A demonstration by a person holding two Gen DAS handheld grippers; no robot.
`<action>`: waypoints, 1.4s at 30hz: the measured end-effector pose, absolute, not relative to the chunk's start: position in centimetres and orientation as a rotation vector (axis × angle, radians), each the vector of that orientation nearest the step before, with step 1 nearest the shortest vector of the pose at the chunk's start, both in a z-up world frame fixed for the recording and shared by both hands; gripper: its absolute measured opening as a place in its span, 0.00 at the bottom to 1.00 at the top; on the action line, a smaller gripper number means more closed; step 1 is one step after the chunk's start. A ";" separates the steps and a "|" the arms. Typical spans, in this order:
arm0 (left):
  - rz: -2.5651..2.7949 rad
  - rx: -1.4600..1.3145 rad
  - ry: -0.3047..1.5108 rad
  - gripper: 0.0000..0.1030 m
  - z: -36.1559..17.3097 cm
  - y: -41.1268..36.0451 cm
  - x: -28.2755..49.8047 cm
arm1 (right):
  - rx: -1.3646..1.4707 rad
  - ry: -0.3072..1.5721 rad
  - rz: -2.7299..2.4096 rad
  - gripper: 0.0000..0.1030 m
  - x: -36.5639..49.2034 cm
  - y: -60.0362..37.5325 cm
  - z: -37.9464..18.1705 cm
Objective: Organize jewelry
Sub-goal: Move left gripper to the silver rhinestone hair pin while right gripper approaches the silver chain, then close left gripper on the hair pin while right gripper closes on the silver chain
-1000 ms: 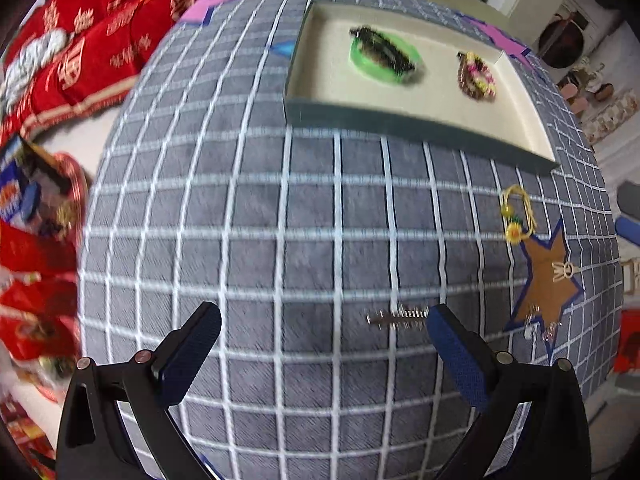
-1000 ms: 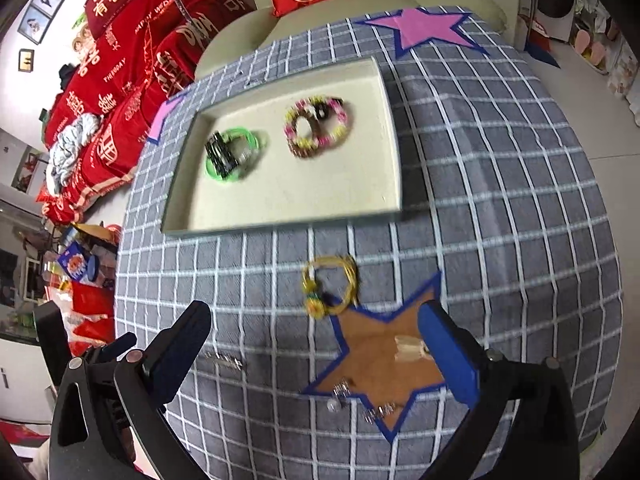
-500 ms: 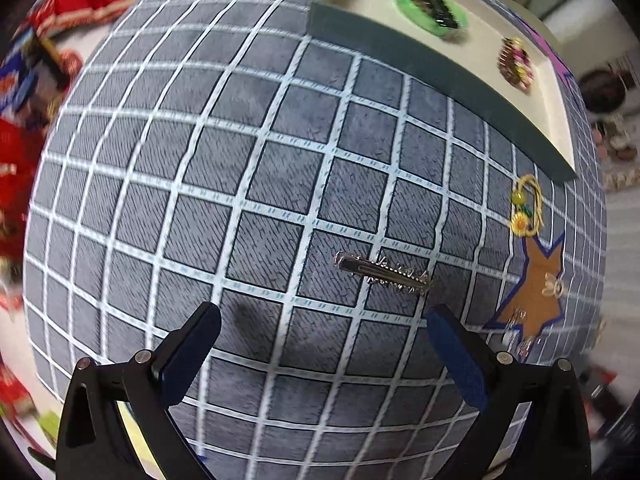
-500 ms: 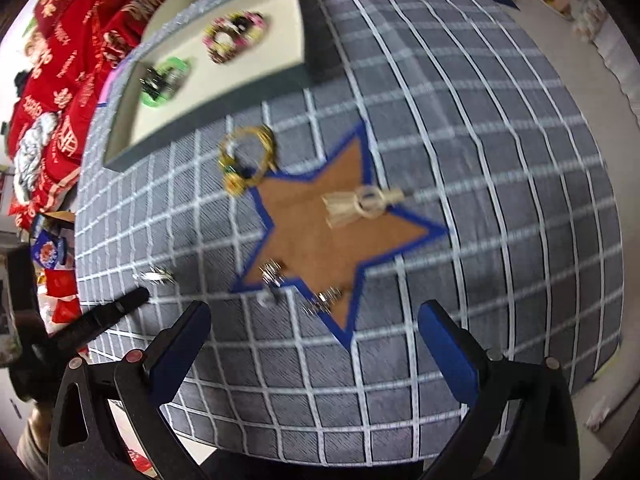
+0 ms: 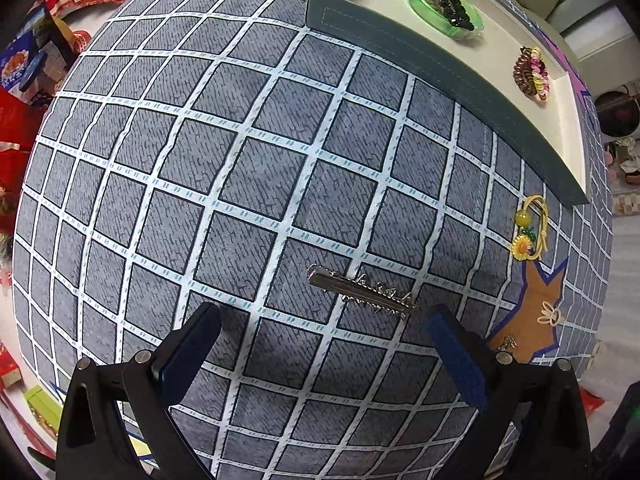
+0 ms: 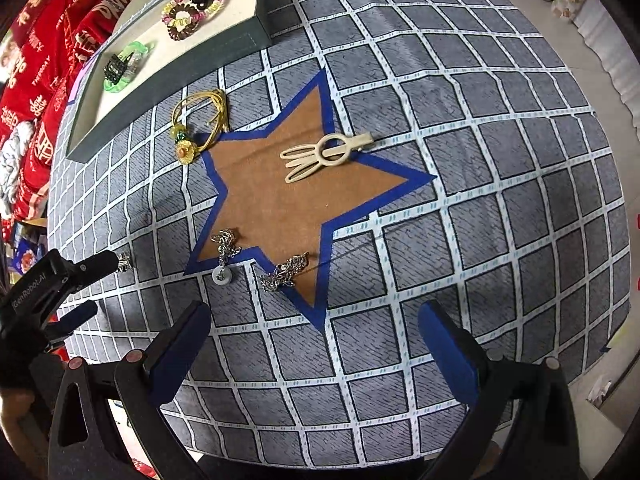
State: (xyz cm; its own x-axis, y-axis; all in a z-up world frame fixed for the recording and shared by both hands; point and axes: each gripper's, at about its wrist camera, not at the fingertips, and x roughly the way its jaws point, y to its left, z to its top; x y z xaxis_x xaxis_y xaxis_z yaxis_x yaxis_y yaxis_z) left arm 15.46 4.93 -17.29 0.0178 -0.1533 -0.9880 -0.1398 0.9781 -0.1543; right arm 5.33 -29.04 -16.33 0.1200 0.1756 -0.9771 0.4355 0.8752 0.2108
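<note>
A silver hair clip (image 5: 362,295) lies on the checked cloth just ahead of my open left gripper (image 5: 320,354), nearer its right finger. My right gripper (image 6: 316,348) is open too, hovering short of the brown star patch (image 6: 280,196). On that patch rest a cream hair clip (image 6: 326,152) and two silver chain pieces (image 6: 226,246) (image 6: 285,274). A yellow cord bracelet with a flower (image 6: 198,122) (image 5: 530,234) lies beside the star's upper point. The tray (image 6: 208,56) (image 5: 440,64) holds a green bangle with a black clip (image 5: 444,0) and a coiled hair-tie bundle (image 5: 532,74).
The left gripper's black body (image 6: 48,280) shows at the left of the right wrist view, over the silver clip. Red cushions and blankets (image 6: 36,80) lie beyond the table's far left. Boxes (image 5: 32,64) sit on the floor past the left edge.
Both grippers have dropped closer to the table. The silver clip now sits nearer the left fingers, and the star patch with its jewelry has grown larger before the right gripper.
</note>
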 end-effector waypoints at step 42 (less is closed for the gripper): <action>-0.305 -0.037 1.397 0.23 -16.1 -11.1 17.0 | 0.335 1.396 -0.177 0.14 7.1 -23.2 -16.2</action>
State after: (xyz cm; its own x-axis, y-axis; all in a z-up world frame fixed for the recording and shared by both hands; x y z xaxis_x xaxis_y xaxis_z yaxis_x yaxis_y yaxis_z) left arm 16.99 -11.12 -16.07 0.1402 -0.2326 -0.9624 0.1893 0.9604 -0.2045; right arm 7.10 -23.20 -16.20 0.1711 0.0742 -0.9824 0.3170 0.9400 0.1262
